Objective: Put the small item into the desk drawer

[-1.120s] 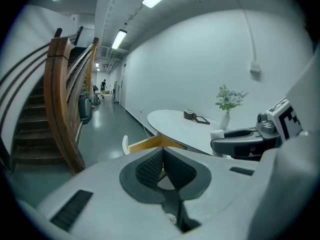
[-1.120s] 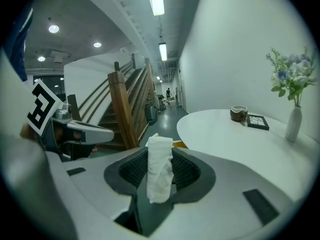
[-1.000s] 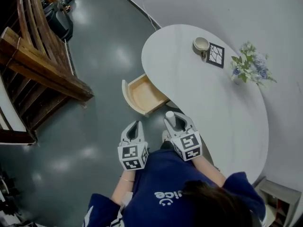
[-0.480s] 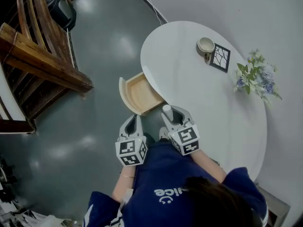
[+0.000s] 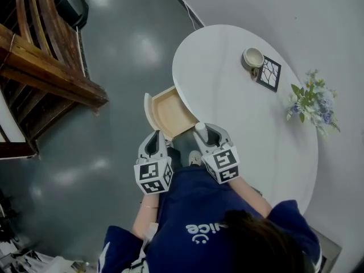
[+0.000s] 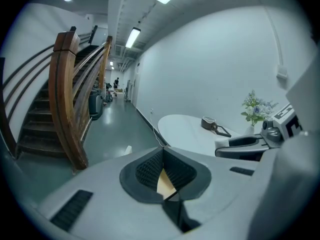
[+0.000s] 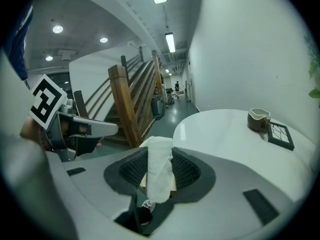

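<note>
The open desk drawer (image 5: 169,116), pale wood and empty inside, juts from the left edge of the white oval table (image 5: 244,118). My right gripper (image 5: 205,133) hovers just beyond the drawer's near right corner. It is shut on a small white roll (image 5: 200,128), which stands upright between the pads (image 7: 186,171) in the right gripper view, the white roll (image 7: 159,161). My left gripper (image 5: 156,137) is beside it, near the drawer's front, shut and holding nothing; its tips (image 6: 163,151) meet, with a sliver of the drawer's wood (image 6: 165,185) showing through.
A cup (image 5: 253,57) and a black-framed coaster (image 5: 268,73) sit at the table's far side, with a small vase of flowers (image 5: 313,103) at its right edge. A wooden staircase (image 5: 42,67) stands to the left across the grey floor (image 5: 114,152).
Both grippers have edged a little forward toward the drawer, the left one most. The right gripper still holds the white roll.
</note>
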The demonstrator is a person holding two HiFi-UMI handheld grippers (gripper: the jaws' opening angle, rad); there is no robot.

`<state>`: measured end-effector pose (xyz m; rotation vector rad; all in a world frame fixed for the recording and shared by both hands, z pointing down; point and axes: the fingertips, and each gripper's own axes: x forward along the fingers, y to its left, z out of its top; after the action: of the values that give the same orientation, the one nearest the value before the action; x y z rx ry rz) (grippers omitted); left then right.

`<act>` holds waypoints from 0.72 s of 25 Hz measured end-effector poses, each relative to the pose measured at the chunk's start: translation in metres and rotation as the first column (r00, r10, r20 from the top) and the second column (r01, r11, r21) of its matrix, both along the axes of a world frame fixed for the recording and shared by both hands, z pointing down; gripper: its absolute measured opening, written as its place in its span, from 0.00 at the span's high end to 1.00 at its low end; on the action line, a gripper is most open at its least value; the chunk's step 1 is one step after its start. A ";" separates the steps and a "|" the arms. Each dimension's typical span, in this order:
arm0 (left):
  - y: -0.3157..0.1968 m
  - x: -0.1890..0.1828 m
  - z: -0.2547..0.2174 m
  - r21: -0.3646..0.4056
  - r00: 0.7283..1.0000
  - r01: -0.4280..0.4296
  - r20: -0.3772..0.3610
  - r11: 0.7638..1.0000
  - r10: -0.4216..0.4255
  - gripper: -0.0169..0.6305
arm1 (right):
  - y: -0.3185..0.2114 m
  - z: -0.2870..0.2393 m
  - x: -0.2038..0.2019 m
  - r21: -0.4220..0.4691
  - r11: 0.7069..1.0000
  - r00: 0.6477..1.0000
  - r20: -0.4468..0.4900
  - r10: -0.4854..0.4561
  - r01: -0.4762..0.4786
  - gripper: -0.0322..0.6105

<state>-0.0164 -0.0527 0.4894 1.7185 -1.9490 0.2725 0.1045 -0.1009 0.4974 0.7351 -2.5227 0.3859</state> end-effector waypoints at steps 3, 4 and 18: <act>-0.008 -0.014 -0.002 -0.007 1.000 -0.028 0.006 1.000 0.028 0.97 | -0.004 -0.001 -0.013 -0.011 1.000 1.000 -0.021 0.011 -0.011 0.72; -0.011 -0.018 -0.002 -0.007 0.999 -0.036 0.006 0.999 0.036 0.97 | -0.005 0.000 -0.018 -0.013 1.000 1.000 -0.027 0.014 -0.014 0.72; -0.045 -0.074 0.002 0.029 0.995 -0.096 -0.001 0.995 0.096 0.97 | -0.025 0.018 -0.071 -0.025 0.997 0.989 -0.131 0.063 -0.067 0.72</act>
<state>-0.0899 -0.0979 0.4915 1.8335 -1.8805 0.2777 0.0338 -0.1255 0.5154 0.8065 -2.3711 0.3839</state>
